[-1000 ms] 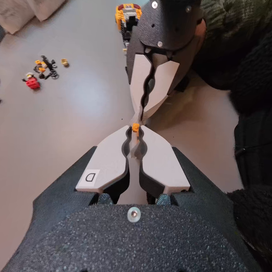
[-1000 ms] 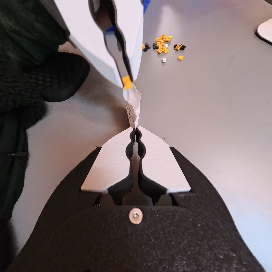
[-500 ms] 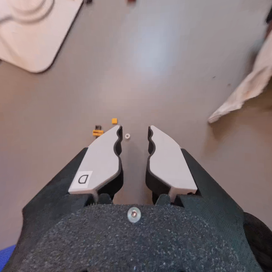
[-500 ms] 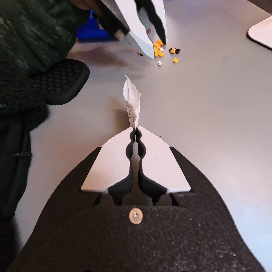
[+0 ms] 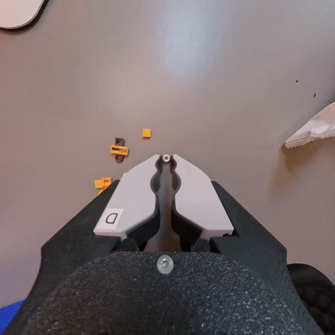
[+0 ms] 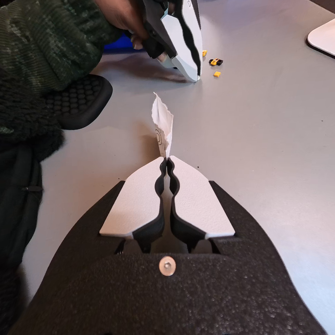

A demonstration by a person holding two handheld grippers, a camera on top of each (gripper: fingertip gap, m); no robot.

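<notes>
My left gripper points down at the grey table, and its two fingertips are closed on a small white round piece that rests on the surface. The right wrist view shows this gripper tip-down on the table, held by a hand. My right gripper is shut on a torn white paper bag, which stands up from its fingertips above the table. That bag also shows at the right edge of the left wrist view.
Loose pieces lie left of the left gripper: an orange flat tile, an orange-and-black piece and orange bricks. A white pad sits at the far left corner. A green sleeve and a black mesh armrest lie left. Spacing between my two grippers at the tips: around 20 cm. The black mesh armrest is about 20 cm from both grippers' fingertips.
The left gripper let go of a small orange piece it held by the bag, moved to the loose pieces, opened, then closed on the white round piece. The right gripper stayed shut on the bag.
</notes>
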